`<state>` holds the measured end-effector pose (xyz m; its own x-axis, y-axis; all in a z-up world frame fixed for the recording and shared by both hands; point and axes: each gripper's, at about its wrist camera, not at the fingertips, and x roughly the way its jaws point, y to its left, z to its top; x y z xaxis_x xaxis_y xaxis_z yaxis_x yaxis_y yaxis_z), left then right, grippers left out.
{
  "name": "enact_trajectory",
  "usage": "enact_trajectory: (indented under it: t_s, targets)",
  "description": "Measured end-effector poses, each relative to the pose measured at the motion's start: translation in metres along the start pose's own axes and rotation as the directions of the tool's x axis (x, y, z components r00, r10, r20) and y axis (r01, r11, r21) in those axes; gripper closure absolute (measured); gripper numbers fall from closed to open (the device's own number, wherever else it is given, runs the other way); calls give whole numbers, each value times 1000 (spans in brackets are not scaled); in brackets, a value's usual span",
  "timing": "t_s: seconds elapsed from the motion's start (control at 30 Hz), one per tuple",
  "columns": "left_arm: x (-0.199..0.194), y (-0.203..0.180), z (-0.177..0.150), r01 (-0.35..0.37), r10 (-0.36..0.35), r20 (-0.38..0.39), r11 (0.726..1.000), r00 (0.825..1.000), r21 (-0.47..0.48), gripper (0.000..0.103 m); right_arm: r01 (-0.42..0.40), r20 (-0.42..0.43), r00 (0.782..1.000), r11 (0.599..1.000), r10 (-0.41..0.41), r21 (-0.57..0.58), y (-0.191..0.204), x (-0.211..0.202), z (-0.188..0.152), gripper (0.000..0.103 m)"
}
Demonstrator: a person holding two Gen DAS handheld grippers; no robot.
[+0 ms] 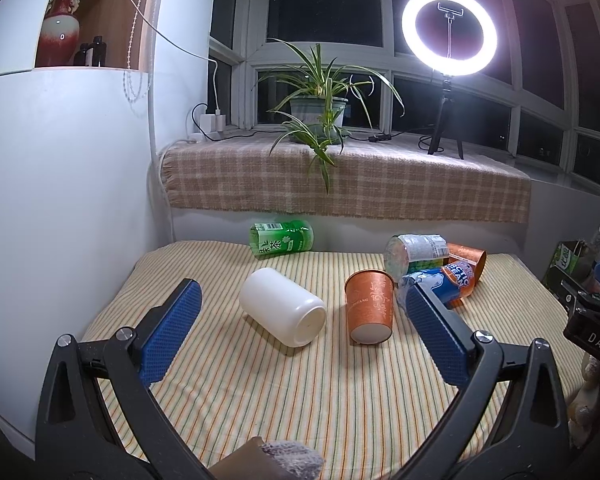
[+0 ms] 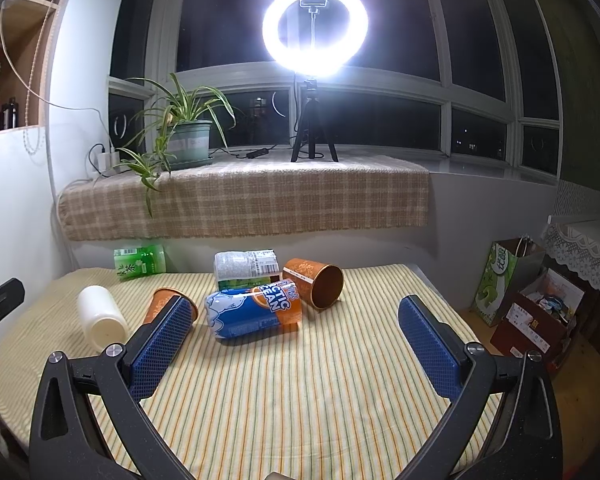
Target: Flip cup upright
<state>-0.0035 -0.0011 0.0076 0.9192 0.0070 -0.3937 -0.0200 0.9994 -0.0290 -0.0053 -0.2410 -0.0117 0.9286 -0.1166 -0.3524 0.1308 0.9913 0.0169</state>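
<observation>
Several cups and bottles lie on a striped cloth table (image 1: 300,400). A white cup (image 1: 282,307) lies on its side between my left gripper's fingers' line of sight; it also shows in the right wrist view (image 2: 100,316). An orange paper cup (image 1: 370,306) lies tilted beside it, also in the right wrist view (image 2: 168,300). A second orange cup (image 2: 314,282) lies on its side, mouth toward me. My left gripper (image 1: 304,292) is open and empty, short of the white cup. My right gripper (image 2: 296,312) is open and empty, just before a blue "Arctic Ocean" bottle (image 2: 254,312).
A green tea bottle (image 1: 282,238) and a clear bottle (image 1: 416,254) lie near the back edge. A plaid-covered sill (image 1: 340,180) carries a potted plant (image 1: 320,108) and a ring light (image 1: 448,36). Bags and boxes (image 2: 536,304) stand right of the table.
</observation>
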Motion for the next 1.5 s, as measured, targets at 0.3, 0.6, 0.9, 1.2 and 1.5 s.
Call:
enact_trajectory:
  t_s: [0.3,0.6,0.9,1.2,1.5]
  targets:
    - [0,-1,0,2,-2,1,1000,1000,-2,0,0,-1,1000,1000,0,0,0,0,1,0]
    - [-1,0,-1,2,-2,2,1000,1000,-4,0,-1,-7,1000,1000,1,1,0,1,0,0]
    - [-1,-1,-1,1,-1,2,1000,1000,-4,0,0,-10,1000,1000,0,6,0,3,-2,0]
    - [0,-1,-1,2,-2,0,1000,1000,-4,0,-1,-14,1000,1000,1,5,1,3,-3,0]
    - [7,-4,-4,-4,4,-20,1000,1000,-3,0,-25,-52,998,1000,26,14,3,12,-3,0]
